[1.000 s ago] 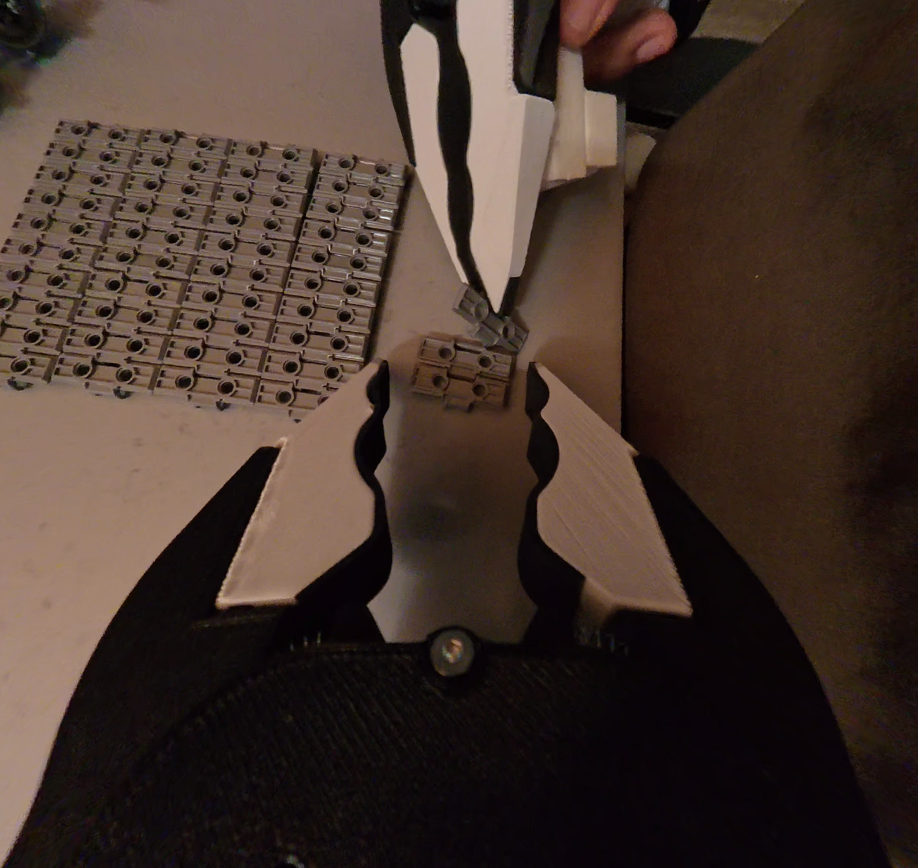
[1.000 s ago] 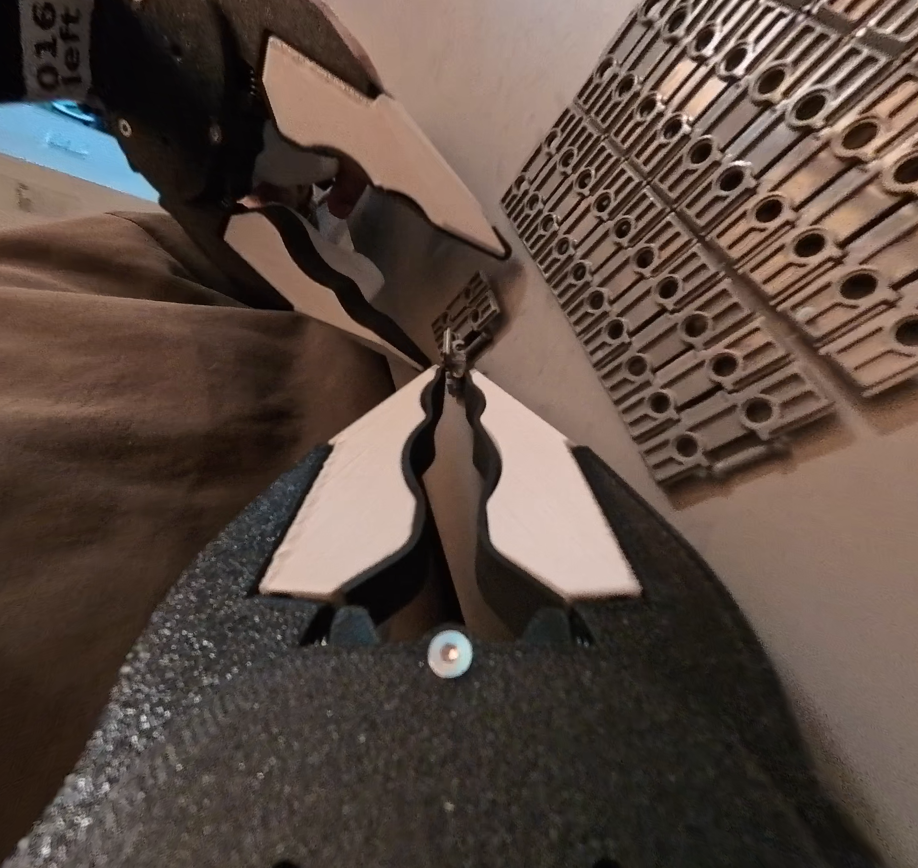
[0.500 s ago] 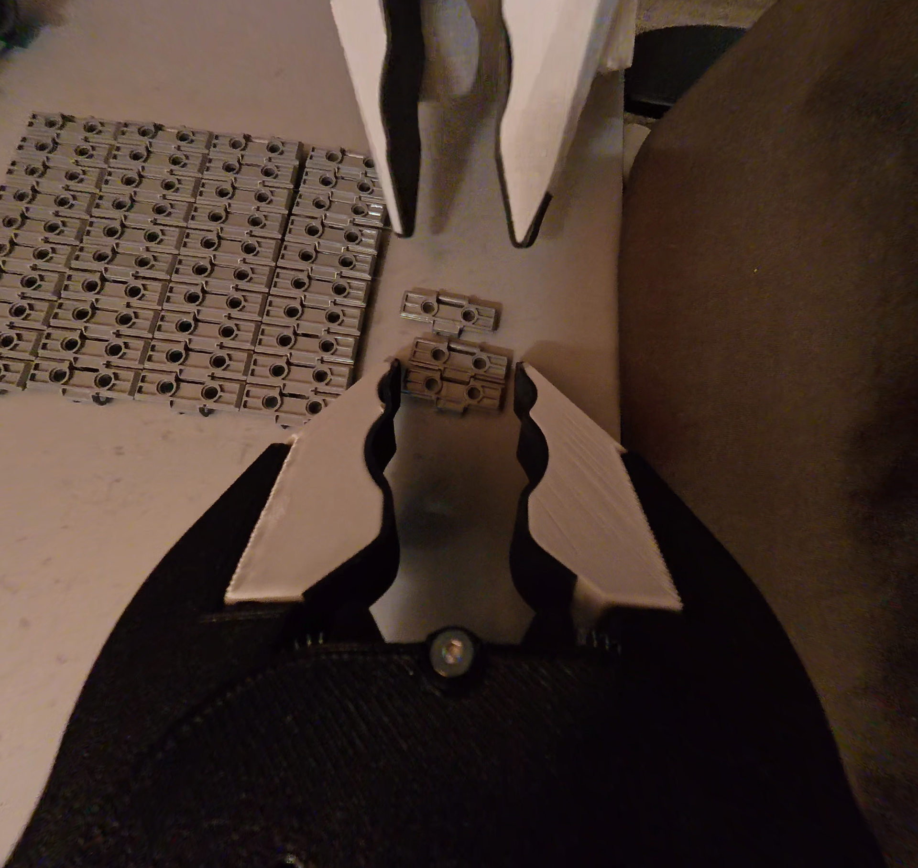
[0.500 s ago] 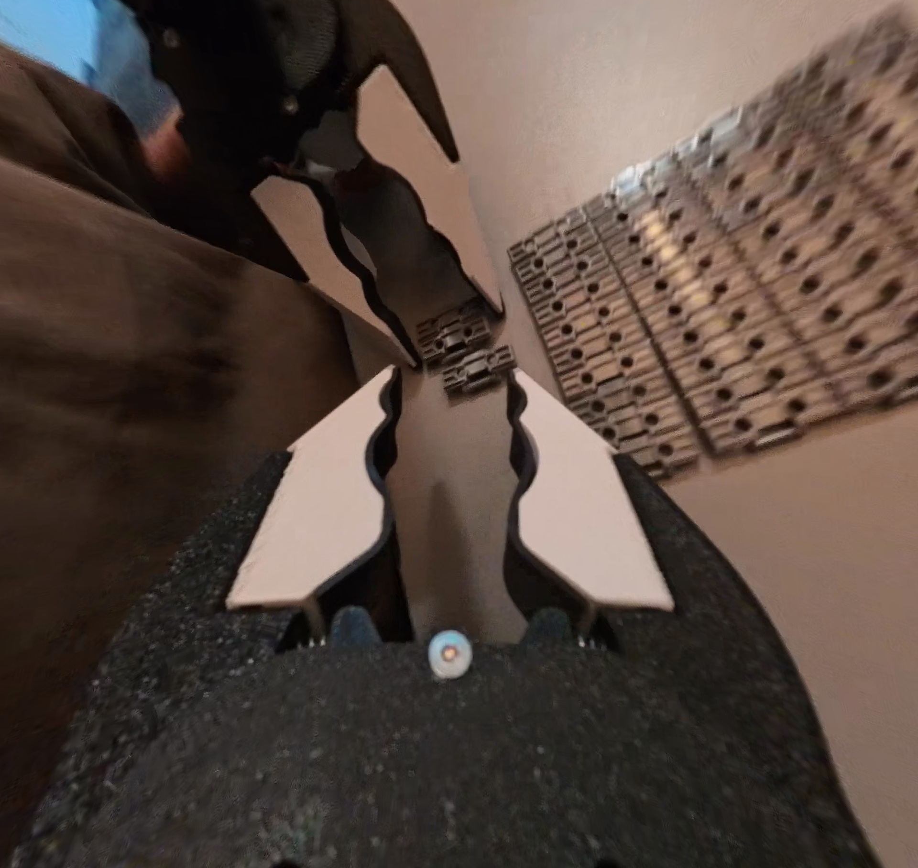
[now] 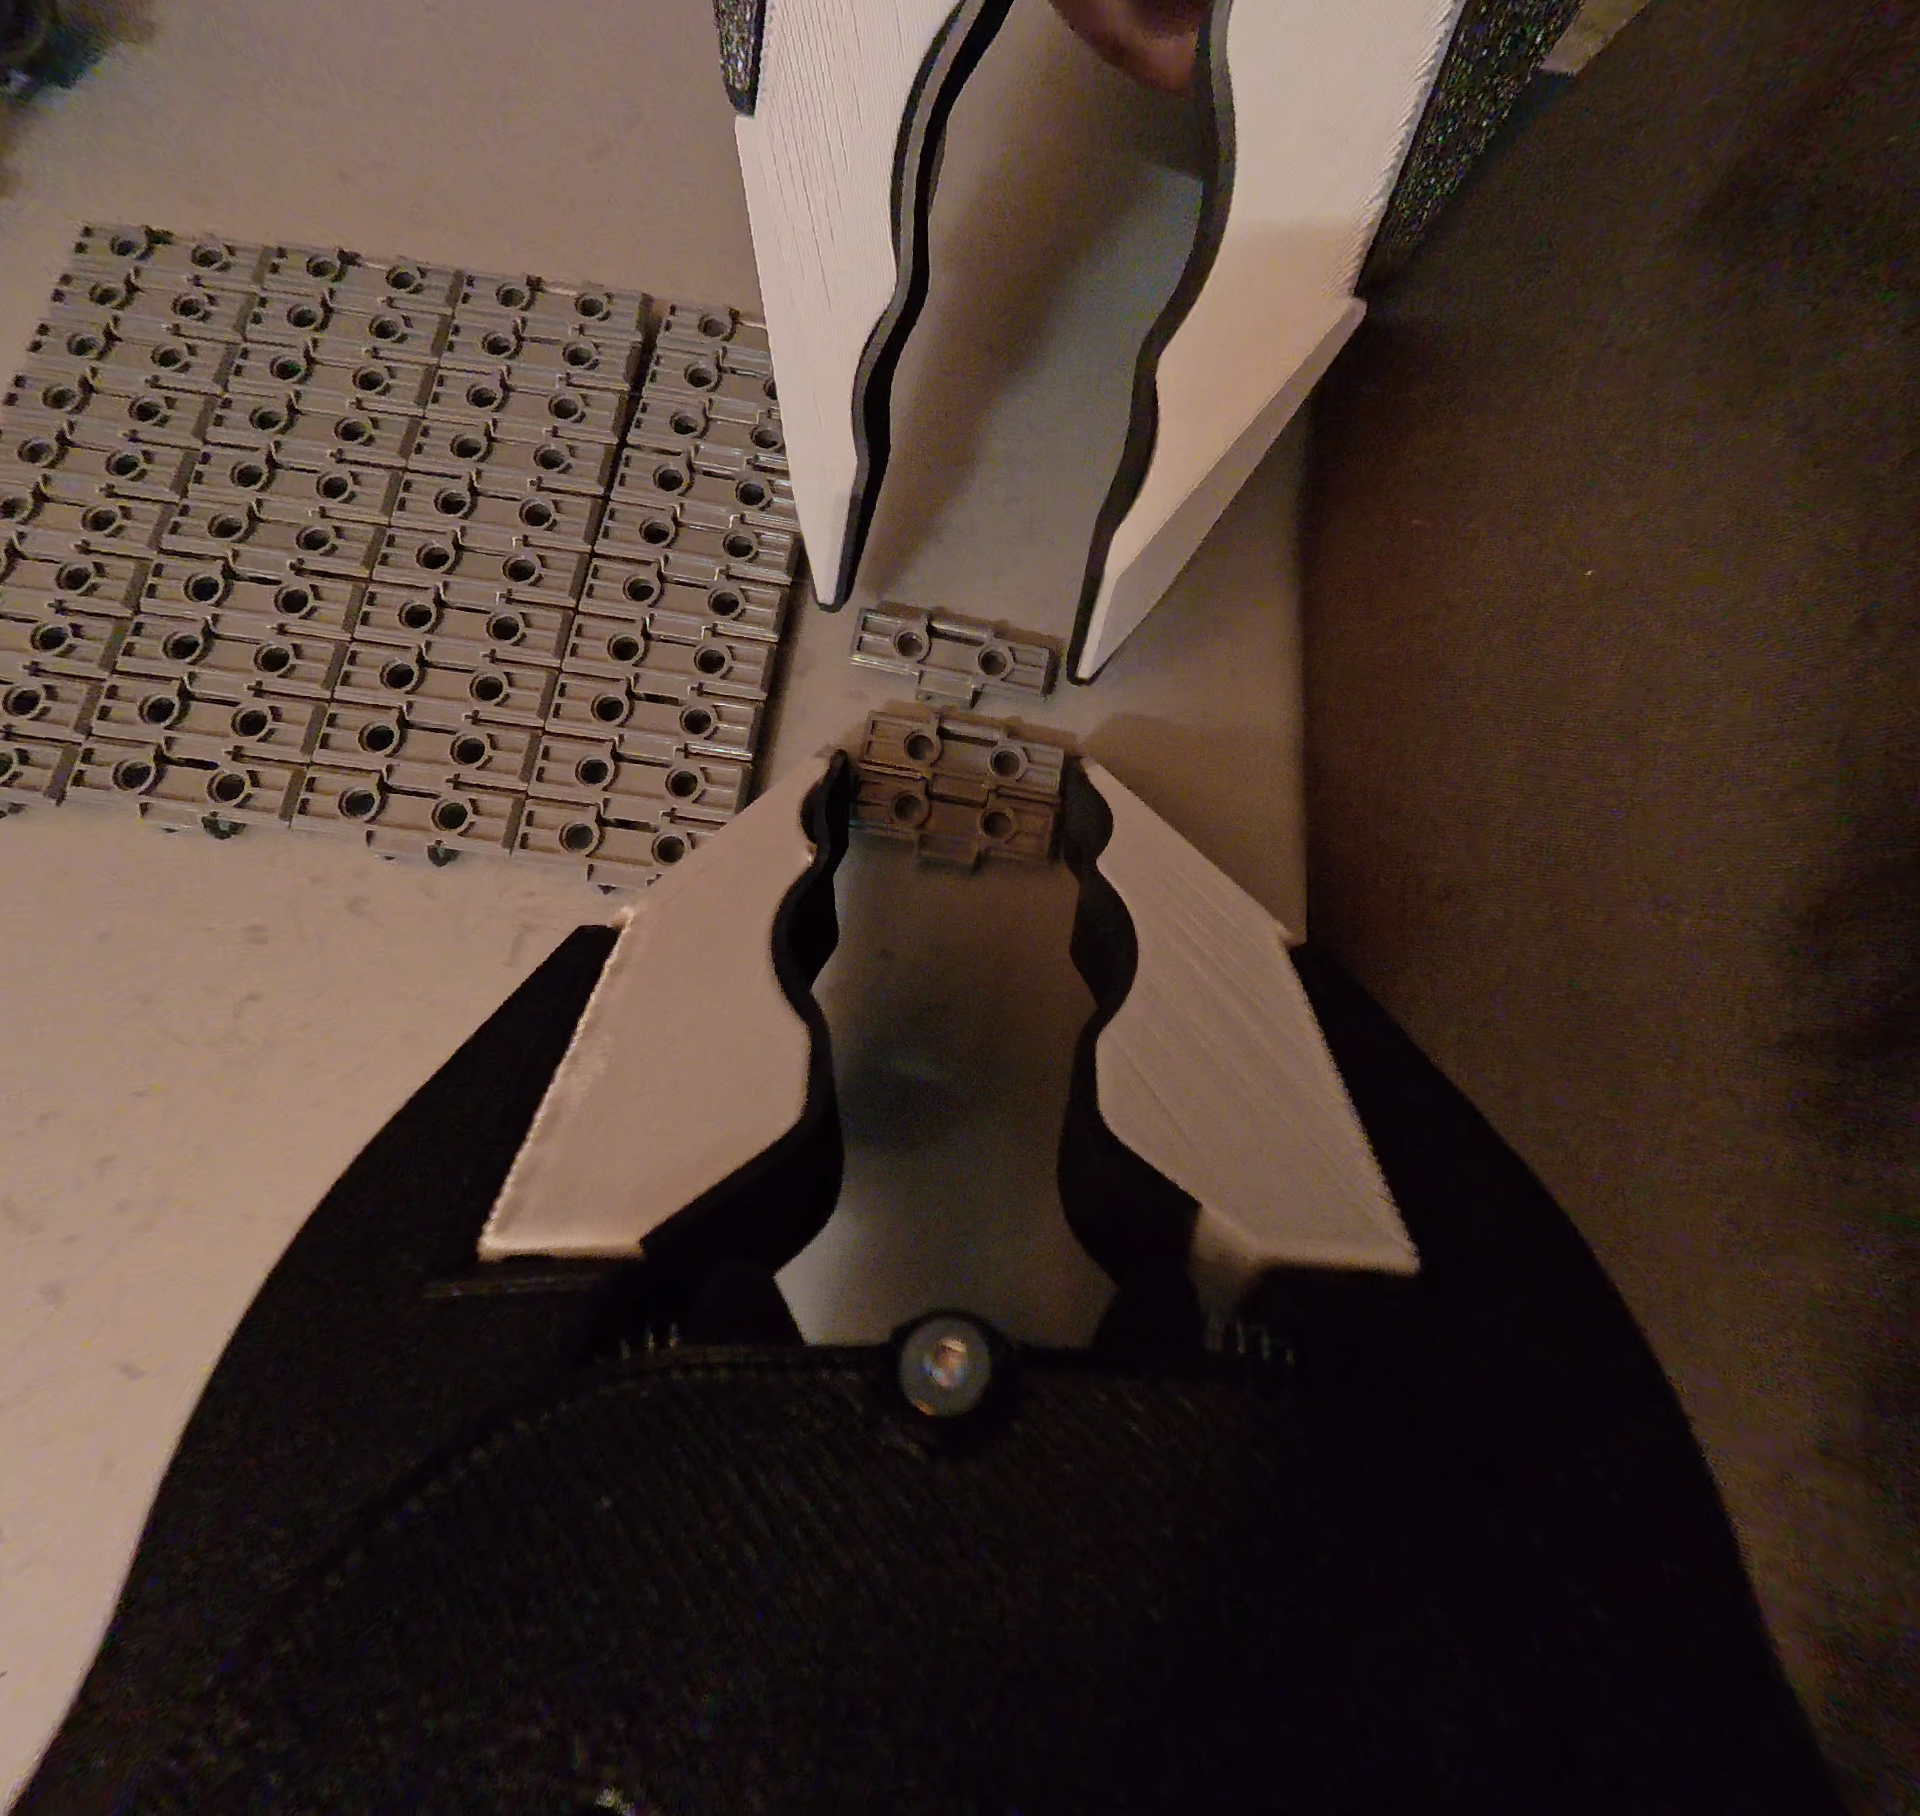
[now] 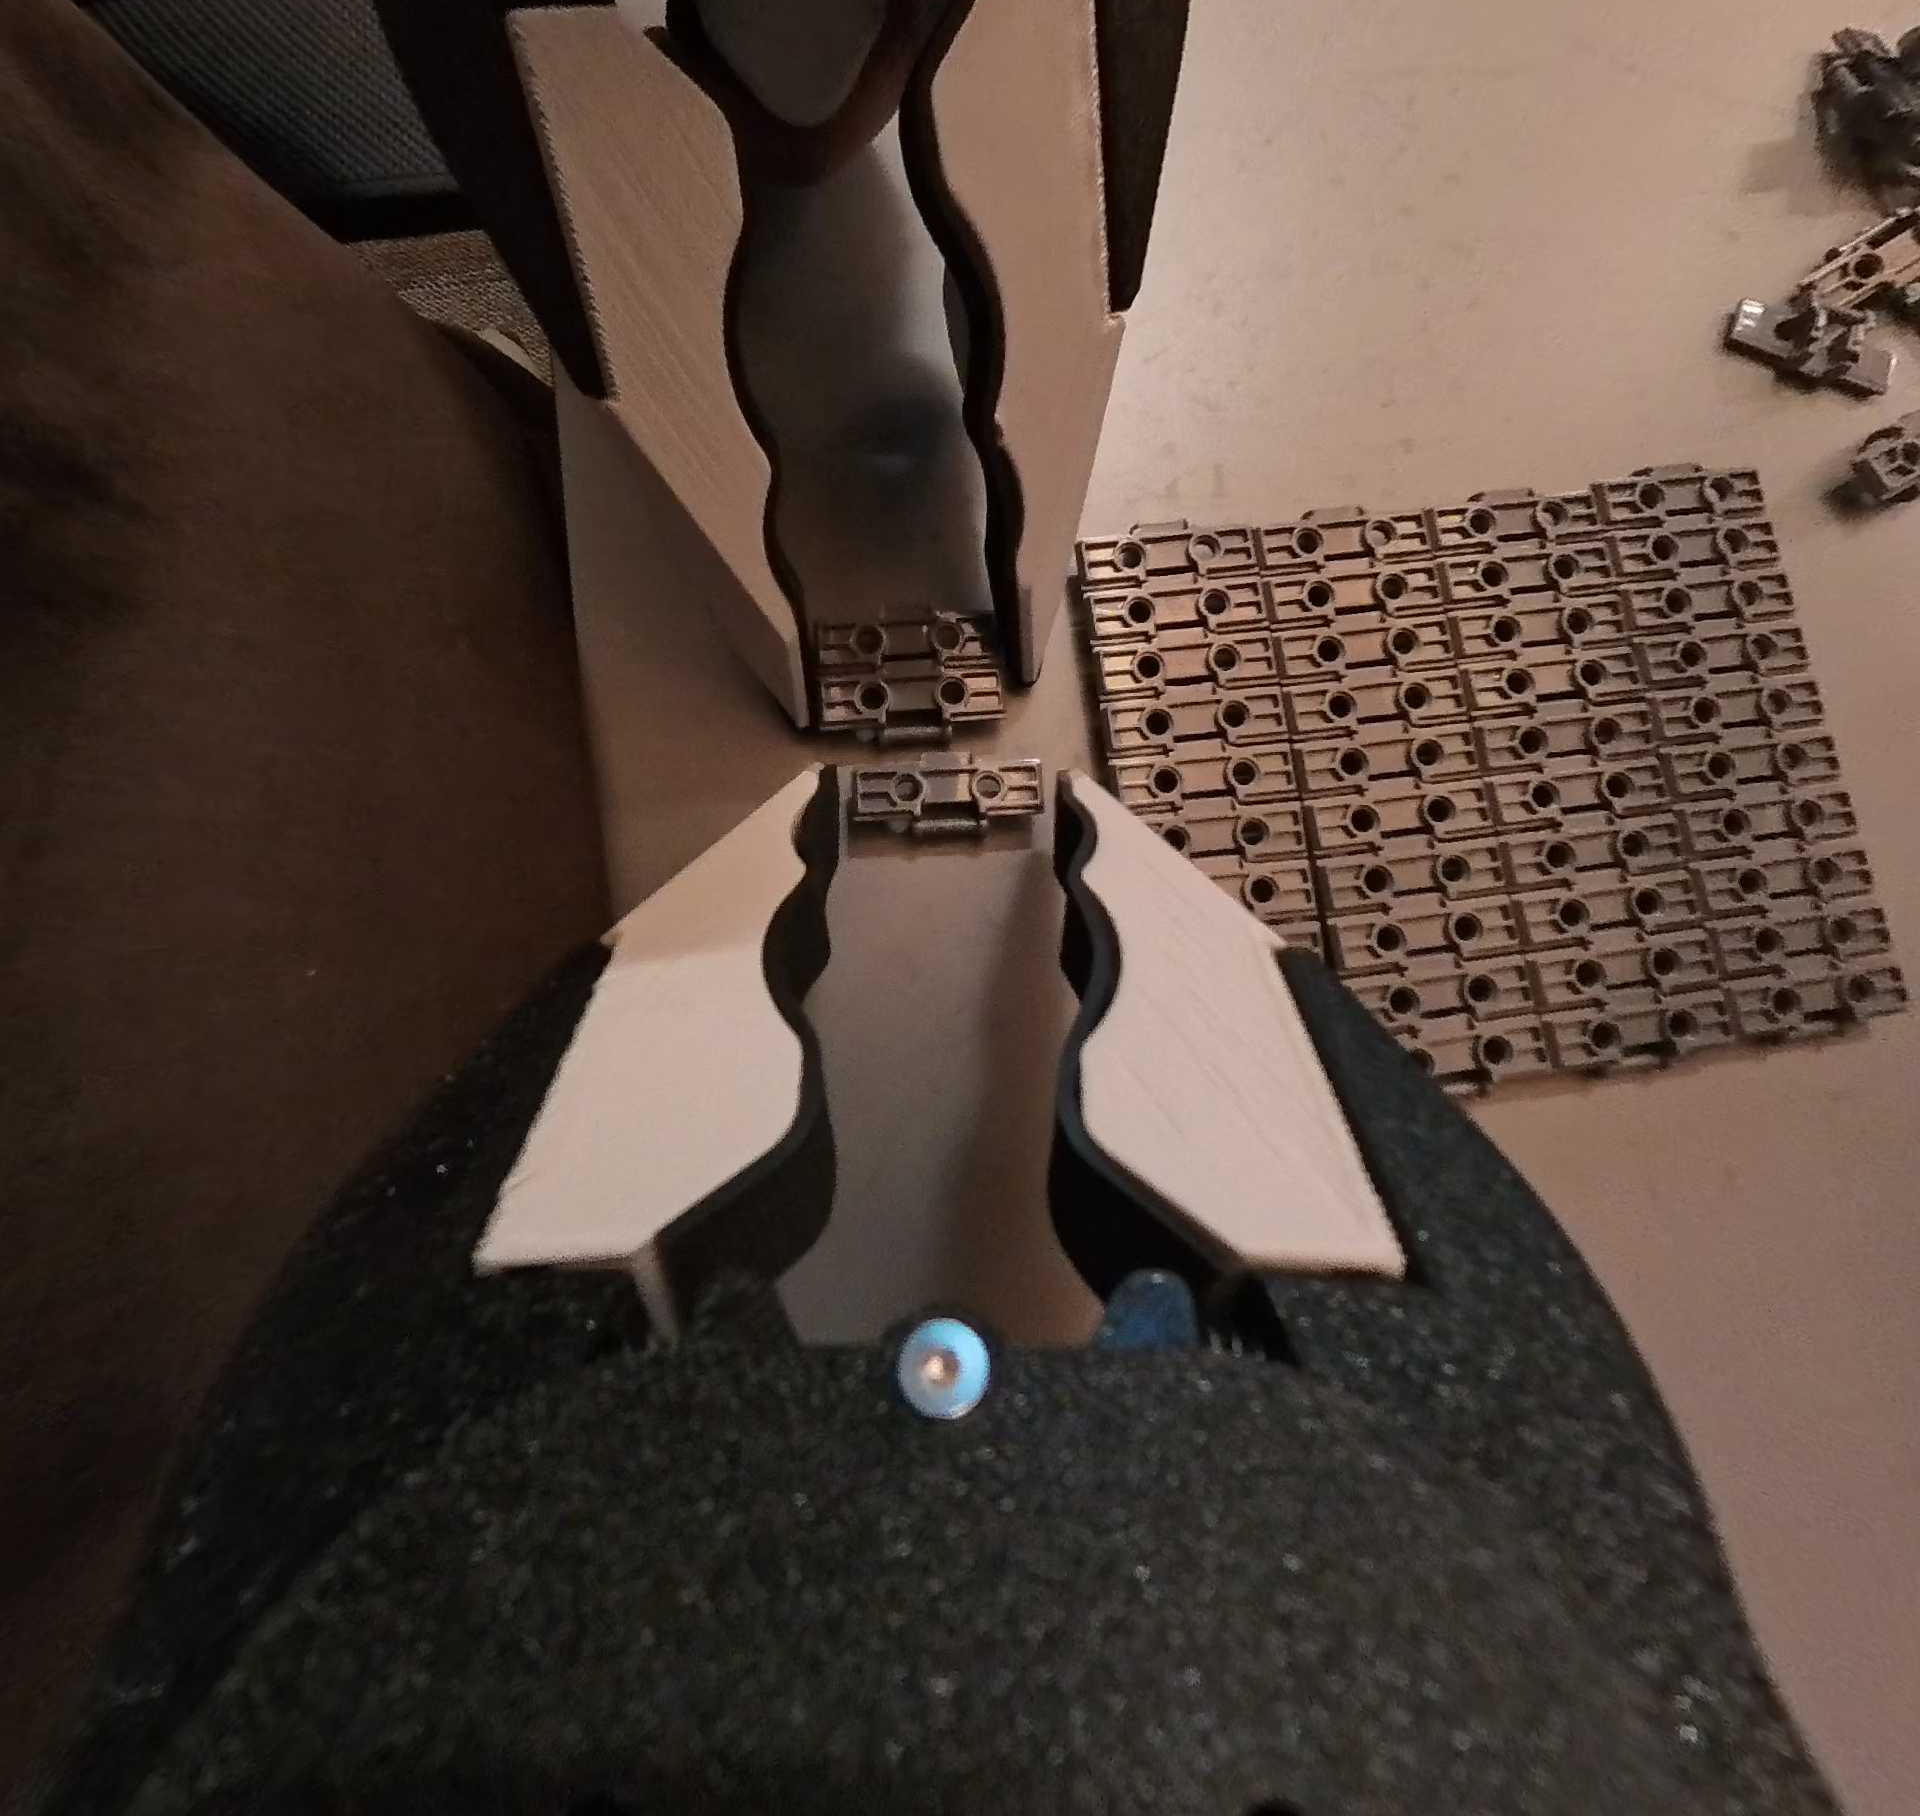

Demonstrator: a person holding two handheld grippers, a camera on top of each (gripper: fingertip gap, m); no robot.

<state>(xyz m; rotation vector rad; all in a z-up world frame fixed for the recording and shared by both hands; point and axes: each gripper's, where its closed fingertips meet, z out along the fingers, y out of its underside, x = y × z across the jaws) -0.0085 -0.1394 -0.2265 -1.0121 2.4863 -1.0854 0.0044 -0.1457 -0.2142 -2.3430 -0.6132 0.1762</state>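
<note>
The two-row grey link piece [image 5: 958, 798] lies flat on the pale table [image 5: 260, 1039], bracketed by the left gripper [image 5: 956, 790], whose fingertips sit on either side of it, touching or nearly so; whether they press it cannot be told, though the jaws stand wide enough only to span its width, which reads as a steadying hold. At its 12 o'clock in the left wrist view, just apart across a thin gap, lies a single grey link [image 5: 954, 654], its tabs facing the two-row piece as if lined up to mate. The right gripper [image 5: 951, 634] comes in from 12 o'clock, released, its tips flanking that single link without clamping it. At 9 o'clock a large mat of joined links [image 5: 384, 561] rests near the pair. In the right wrist view, loose dark pieces [image 6: 1849, 312] lie at 2 o'clock, well apart. Brown fabric [image 5: 1610, 831] fills the 3 o'clock side beyond the table edge.
</note>
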